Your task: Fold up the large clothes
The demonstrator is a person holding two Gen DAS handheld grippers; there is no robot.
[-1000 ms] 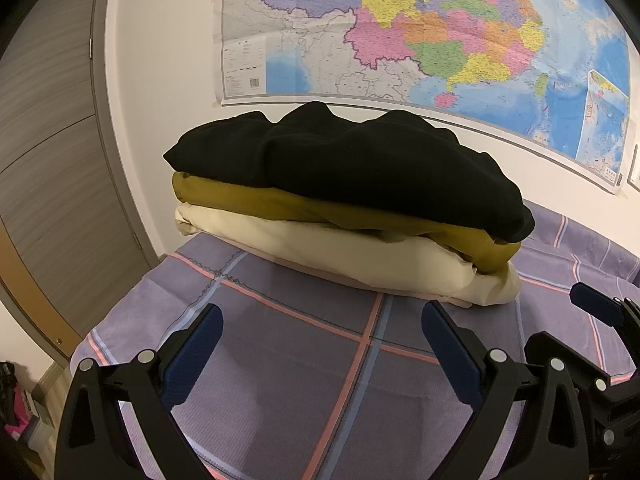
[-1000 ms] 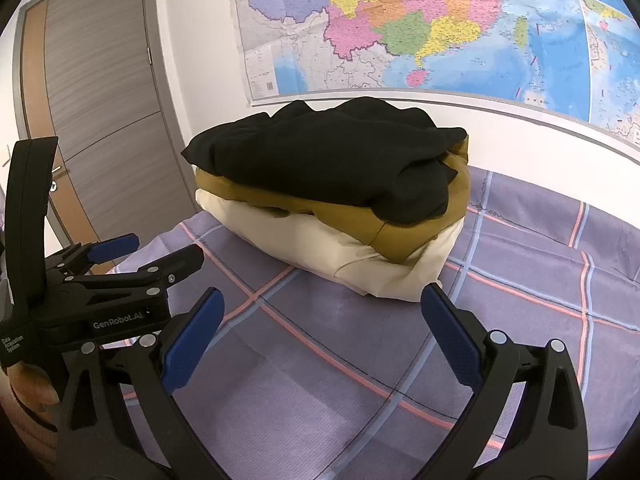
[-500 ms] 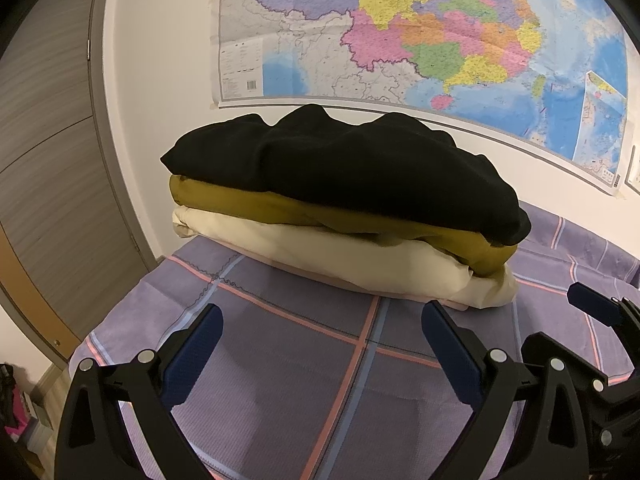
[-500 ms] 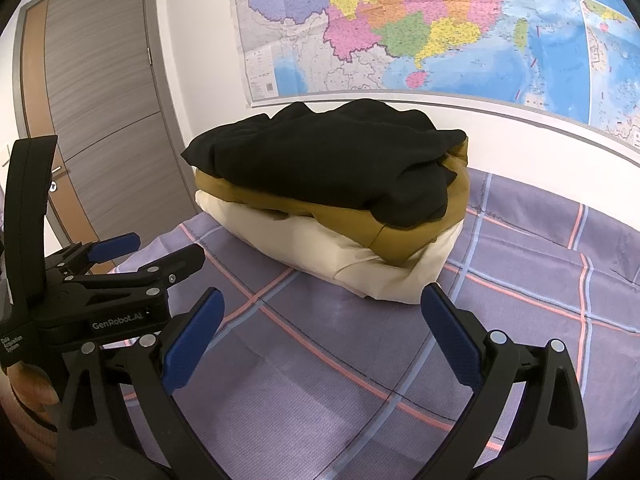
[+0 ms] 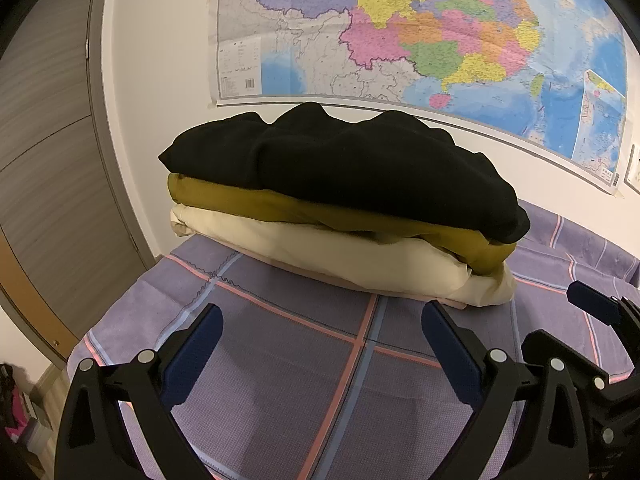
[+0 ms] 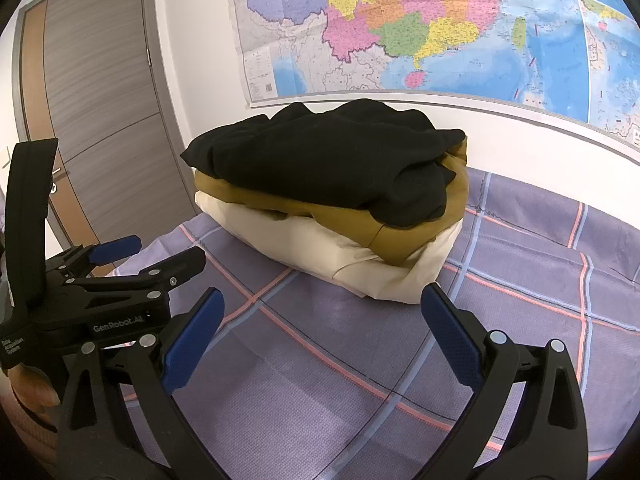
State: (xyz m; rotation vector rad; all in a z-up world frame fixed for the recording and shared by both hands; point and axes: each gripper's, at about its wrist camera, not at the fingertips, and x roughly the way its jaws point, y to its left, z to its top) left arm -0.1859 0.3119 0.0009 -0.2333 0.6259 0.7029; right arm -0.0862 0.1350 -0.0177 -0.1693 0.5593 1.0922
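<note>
Three folded garments are stacked on the bed by the wall: a black one (image 5: 344,164) on top, an olive-brown one (image 5: 280,206) in the middle and a cream one (image 5: 340,252) underneath. The right wrist view shows the same stack: black (image 6: 320,160), olive-brown (image 6: 404,240), cream (image 6: 320,248). My left gripper (image 5: 320,346) hovers open over the bedspread short of the stack, with nothing between its fingers. My right gripper (image 6: 320,328) is open and empty too. The left gripper (image 6: 132,256) also appears at the left of the right wrist view.
The bed carries a purple bedspread (image 5: 288,364) with pink and blue stripes. A large coloured map (image 5: 400,32) hangs on the white wall behind the stack. A grey wooden door (image 6: 100,100) stands at the left, past the bed's edge.
Both views have drifted slightly; the stack sits a little farther left and lower in the left wrist view. Both grippers stay open and empty, and the garments have not moved.
</note>
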